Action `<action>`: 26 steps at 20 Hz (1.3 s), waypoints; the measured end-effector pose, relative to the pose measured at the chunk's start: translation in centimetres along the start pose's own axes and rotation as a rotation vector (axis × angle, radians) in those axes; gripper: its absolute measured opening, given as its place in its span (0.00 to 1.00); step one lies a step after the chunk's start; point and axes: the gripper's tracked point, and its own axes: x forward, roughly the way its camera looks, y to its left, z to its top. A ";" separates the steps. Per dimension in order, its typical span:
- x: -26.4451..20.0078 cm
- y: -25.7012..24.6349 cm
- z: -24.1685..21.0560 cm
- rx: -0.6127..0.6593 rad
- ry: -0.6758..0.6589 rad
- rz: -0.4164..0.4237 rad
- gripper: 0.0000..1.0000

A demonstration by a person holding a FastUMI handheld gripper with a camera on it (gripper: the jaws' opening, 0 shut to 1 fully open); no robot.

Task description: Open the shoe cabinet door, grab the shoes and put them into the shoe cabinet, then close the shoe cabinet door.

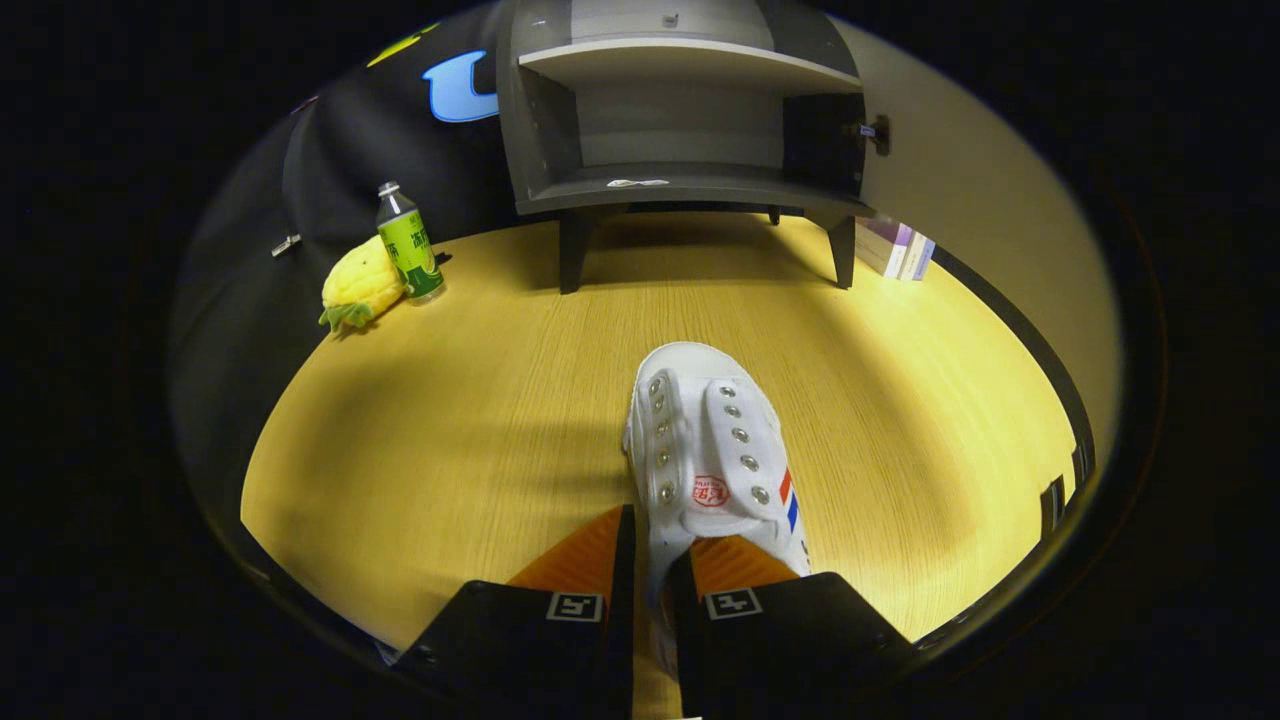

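A light wood-grain floor (450, 420) fills the booth, brightly lit with soft shadows across it. Dark cloth (330, 170) forms the wall to the left, and a plain beige wall (980, 190) stands to the right. A plush pineapple (360, 288) and a green-labelled bottle (408, 243) rest together by the cloth; books (897, 250) lean against the beige wall.
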 end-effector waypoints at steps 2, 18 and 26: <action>0.2 -0.2 0.1 -0.010 -0.008 -0.018 0.22; 0.7 -0.4 0.7 -0.015 -0.042 -0.004 0.05; -3.8 -1.6 7.1 -0.001 -0.100 -0.021 0.05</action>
